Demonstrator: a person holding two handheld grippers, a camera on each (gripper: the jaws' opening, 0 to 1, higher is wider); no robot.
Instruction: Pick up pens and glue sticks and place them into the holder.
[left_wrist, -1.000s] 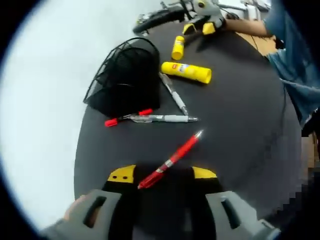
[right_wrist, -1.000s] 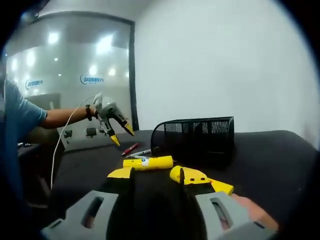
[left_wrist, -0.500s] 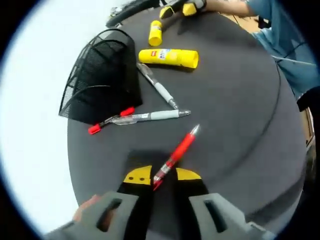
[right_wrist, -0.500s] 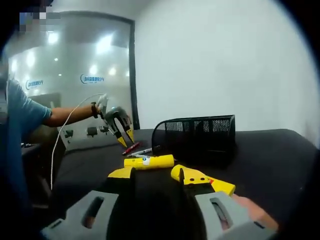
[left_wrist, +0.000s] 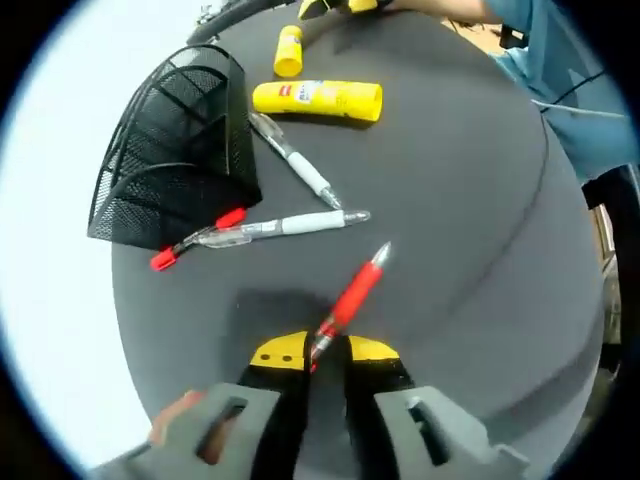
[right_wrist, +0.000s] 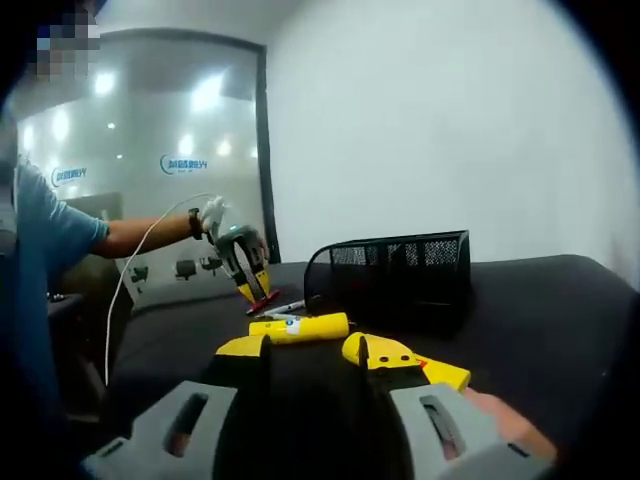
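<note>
Black tabletop (left_wrist: 470, 260), near to far: left gripper (left_wrist: 326, 352) clamped on a red pen's (left_wrist: 350, 298) tail — likely to lift it. Beyond lie two pens, then the mesh holder (left_wrist: 170, 160) (on its side) and glue sticks (left_wrist: 318, 98). Right gripper (right_wrist: 303, 347) gapes, empty.

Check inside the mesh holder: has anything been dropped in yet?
In the left gripper view, the mesh holder shows only dark mesh walls and no pen or glue stick sticking out. Its floor is hidden in shadow, so I can't rule out something lying flat.
</note>
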